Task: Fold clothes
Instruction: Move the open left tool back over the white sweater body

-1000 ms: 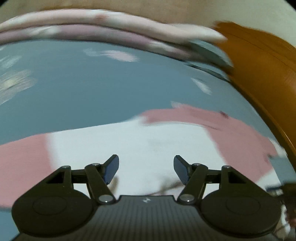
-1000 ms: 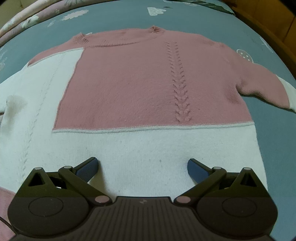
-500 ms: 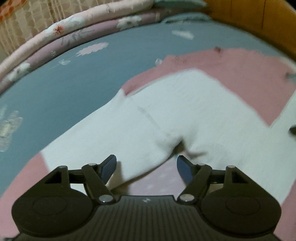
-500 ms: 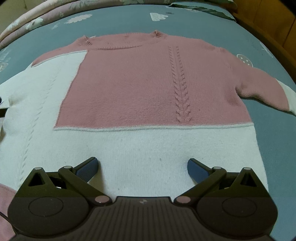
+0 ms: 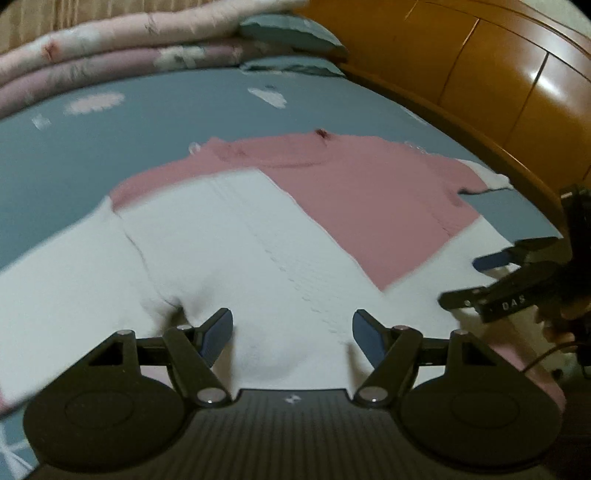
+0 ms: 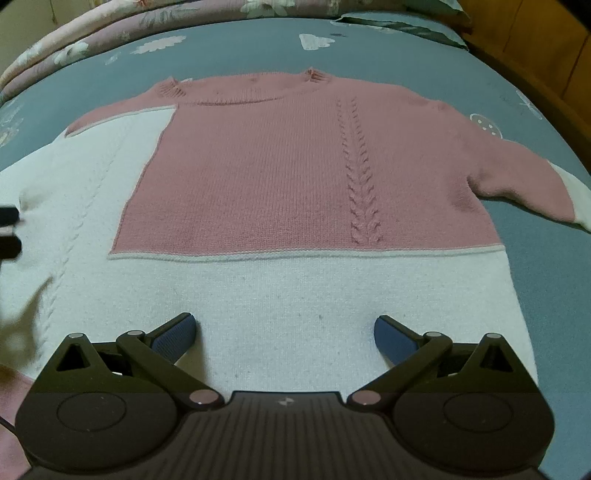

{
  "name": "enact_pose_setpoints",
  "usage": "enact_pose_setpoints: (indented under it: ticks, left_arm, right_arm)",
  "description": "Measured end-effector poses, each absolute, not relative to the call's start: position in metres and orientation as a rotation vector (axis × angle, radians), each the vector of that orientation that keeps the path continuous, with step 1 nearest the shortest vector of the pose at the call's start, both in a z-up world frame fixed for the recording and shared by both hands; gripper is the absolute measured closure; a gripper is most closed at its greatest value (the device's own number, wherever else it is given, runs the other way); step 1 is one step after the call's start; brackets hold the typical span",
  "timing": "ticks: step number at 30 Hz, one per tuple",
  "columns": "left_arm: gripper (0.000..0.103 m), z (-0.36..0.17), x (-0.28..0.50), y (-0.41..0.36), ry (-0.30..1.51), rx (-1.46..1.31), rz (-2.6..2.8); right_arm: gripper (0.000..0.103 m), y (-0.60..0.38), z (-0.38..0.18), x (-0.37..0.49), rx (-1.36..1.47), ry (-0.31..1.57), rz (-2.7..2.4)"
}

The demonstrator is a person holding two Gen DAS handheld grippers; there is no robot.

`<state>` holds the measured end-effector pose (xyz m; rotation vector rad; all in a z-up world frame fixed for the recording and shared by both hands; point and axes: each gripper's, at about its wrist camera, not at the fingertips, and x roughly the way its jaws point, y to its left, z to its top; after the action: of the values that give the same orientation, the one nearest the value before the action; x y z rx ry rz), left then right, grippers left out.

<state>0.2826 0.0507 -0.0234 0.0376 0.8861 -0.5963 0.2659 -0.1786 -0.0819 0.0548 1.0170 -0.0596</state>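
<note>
I see the pink-and-white sweater [image 6: 295,177] spread flat on the blue bed [image 6: 546,266]. My left tool [image 5: 291,334], jaws just widened and empty, hovers over its white left side; my right tool [image 6: 284,336] gapes wide above the near hem.

A grey-blue bedsheet [image 6: 424,66] with pale cloud and flower prints covered the bed. At its far edge lay 2 rolled pink floral quilts [image 5: 122,48], stacked, with a grey-green pillow [image 5: 288,31] just beside them on the right. A glossy orange-brown wooden headboard [image 5: 498,81] ran along the right side.
</note>
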Motion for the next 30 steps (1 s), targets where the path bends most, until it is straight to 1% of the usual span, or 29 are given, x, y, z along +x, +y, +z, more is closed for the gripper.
enact_pose_setpoints:
  ticks: [3,6,7,8,10,13,14,16,19,20,24,28,30]
  left_arm:
    - [0.03,-0.035,0.288,0.05,0.951,0.021,-0.596]
    - [0.03,-0.036,0.294,0.058,0.935,0.113,-0.474]
    - [0.031,-0.036,0.297,0.062,0.94,0.131,-0.429]
    - [0.033,-0.033,0.296,0.067,0.946,0.114,-0.422]
    - [0.033,-0.028,0.295,0.077,0.954,0.081,-0.413]
    - [0.031,-0.012,0.284,0.077,0.898,0.014,-0.482]
    - [0.028,-0.015,0.284,0.073,0.902,0.003,-0.505]
    - [0.027,-0.021,0.284,0.065,0.909,-0.018,-0.551]
    - [0.028,-0.038,0.285,0.06,0.954,-0.018,-0.54]
    - [0.026,-0.039,0.282,0.062,0.942,-0.013,-0.547]
    - [0.028,-0.029,0.276,0.068,0.94,0.012,-0.515]
    - [0.027,-0.016,0.294,0.069,0.862,-0.099,-0.566]
    - [0.027,-0.014,0.305,0.06,0.84,-0.108,-0.582]
  right_arm:
    - [0.0,-0.179,-0.082,0.265,0.056,1.013,-0.058]
    - [0.0,-0.179,-0.082,0.263,0.057,1.01,-0.058]
    - [0.0,-0.179,-0.082,0.263,0.057,1.011,-0.058]
    - [0.0,-0.18,-0.081,0.263,0.057,1.012,-0.058]
    - [0.0,-0.18,-0.081,0.263,0.058,1.016,-0.058]
    - [0.0,-0.179,-0.081,0.265,0.06,1.023,-0.063]
    - [0.0,-0.179,-0.081,0.265,0.061,1.023,-0.066]
    - [0.0,-0.178,-0.081,0.266,0.063,1.022,-0.07]
    - [0.0,-0.177,-0.08,0.266,0.063,1.022,-0.071]
    - [0.0,-0.177,-0.08,0.267,0.062,1.023,-0.071]
    - [0.0,-0.177,-0.081,0.27,0.061,1.026,-0.068]
    - [0.0,-0.178,-0.081,0.269,0.063,1.015,-0.065]
    - [0.0,-0.178,-0.082,0.268,0.061,1.012,-0.064]
